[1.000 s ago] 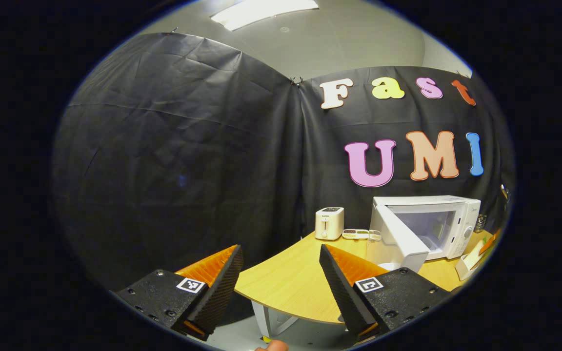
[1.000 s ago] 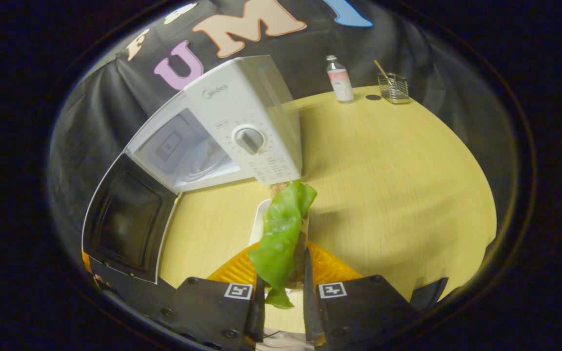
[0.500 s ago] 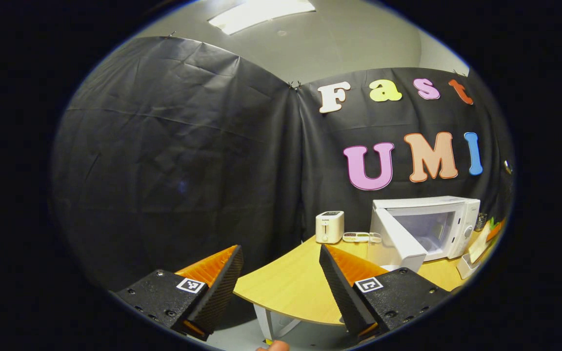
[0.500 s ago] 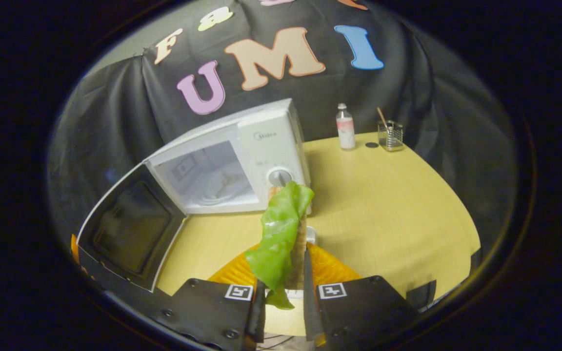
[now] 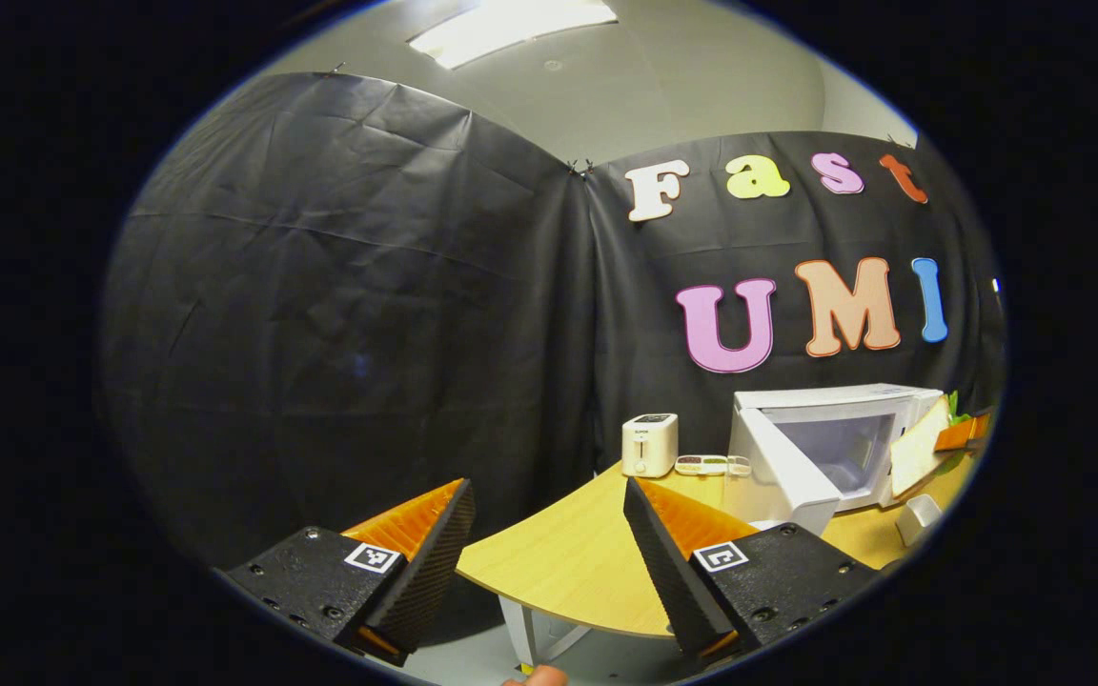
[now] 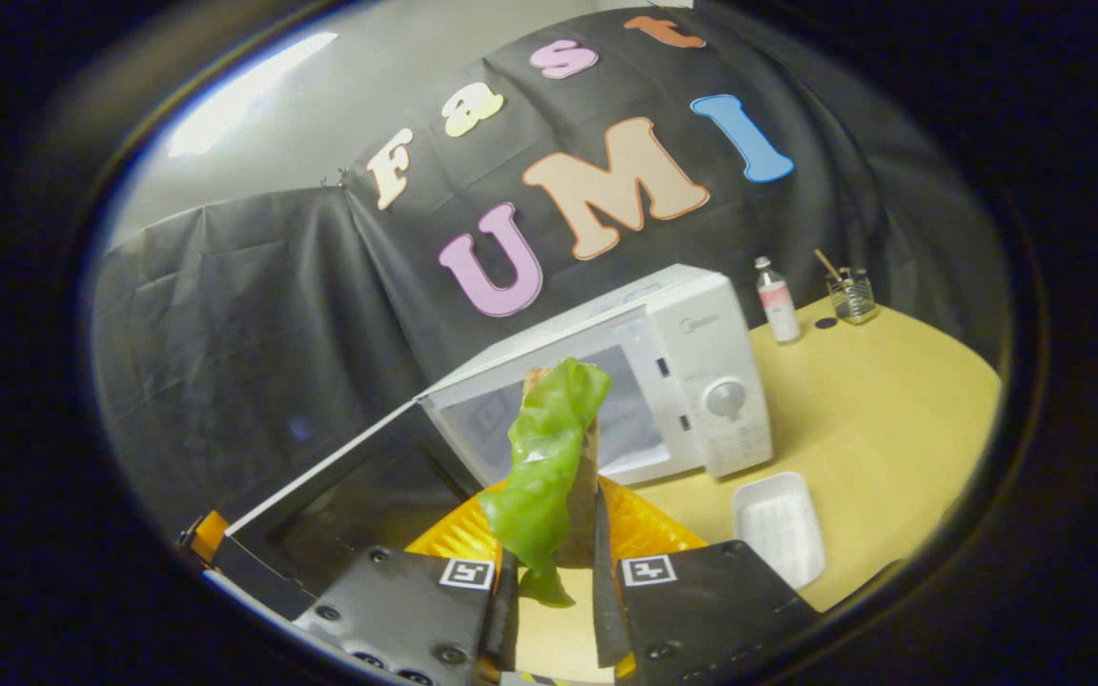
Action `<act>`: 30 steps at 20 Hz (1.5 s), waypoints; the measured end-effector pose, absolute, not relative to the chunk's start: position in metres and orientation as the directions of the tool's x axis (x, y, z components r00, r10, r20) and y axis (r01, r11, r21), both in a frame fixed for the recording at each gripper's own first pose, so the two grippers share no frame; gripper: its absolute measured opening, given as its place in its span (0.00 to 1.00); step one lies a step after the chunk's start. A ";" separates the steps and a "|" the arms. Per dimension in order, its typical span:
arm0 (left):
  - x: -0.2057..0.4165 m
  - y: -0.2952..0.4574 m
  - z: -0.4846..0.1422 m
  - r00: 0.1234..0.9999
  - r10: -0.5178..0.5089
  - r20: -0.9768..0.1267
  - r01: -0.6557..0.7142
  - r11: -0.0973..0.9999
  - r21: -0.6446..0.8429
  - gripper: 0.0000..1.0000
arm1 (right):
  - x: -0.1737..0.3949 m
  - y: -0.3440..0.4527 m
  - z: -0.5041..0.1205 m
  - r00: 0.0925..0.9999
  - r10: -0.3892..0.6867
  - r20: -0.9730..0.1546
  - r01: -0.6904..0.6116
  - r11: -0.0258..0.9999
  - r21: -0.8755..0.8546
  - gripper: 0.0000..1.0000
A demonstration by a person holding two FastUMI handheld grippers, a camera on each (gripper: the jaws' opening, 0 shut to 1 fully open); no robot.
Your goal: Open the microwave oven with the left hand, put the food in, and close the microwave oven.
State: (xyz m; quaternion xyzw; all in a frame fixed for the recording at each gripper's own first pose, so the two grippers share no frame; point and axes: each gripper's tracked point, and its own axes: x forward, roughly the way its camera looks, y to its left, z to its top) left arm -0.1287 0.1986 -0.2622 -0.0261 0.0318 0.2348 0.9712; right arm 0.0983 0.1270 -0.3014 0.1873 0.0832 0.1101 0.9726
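The right gripper (image 6: 549, 572) is clamped on the sandwich (image 6: 549, 457) (lettuce leaf hanging down one side), held up in front of the open microwave (image 6: 644, 381), whose door (image 6: 339, 495) swings wide to the left. The left gripper (image 5: 549, 553) hangs with fingers apart, well back from the table (image 5: 568, 562). I'd keep the food level, go in centred, and let go only over the turntable.

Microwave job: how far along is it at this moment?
Done: the microwave door stands wide open. In hand: the right gripper is shut on the food, a lettuce-topped sandwich raised in front of the oven's opening, clear of the white tray. The left gripper is open, off the table's edge. Left: setting the food inside and closing the door.
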 end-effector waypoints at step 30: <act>-0.124 0.199 -0.255 0.896 0.443 -0.042 -0.444 0.895 -0.045 0.96 | 0.334 0.170 -0.390 0.988 -0.008 -0.154 0.073 0.904 0.421 0.39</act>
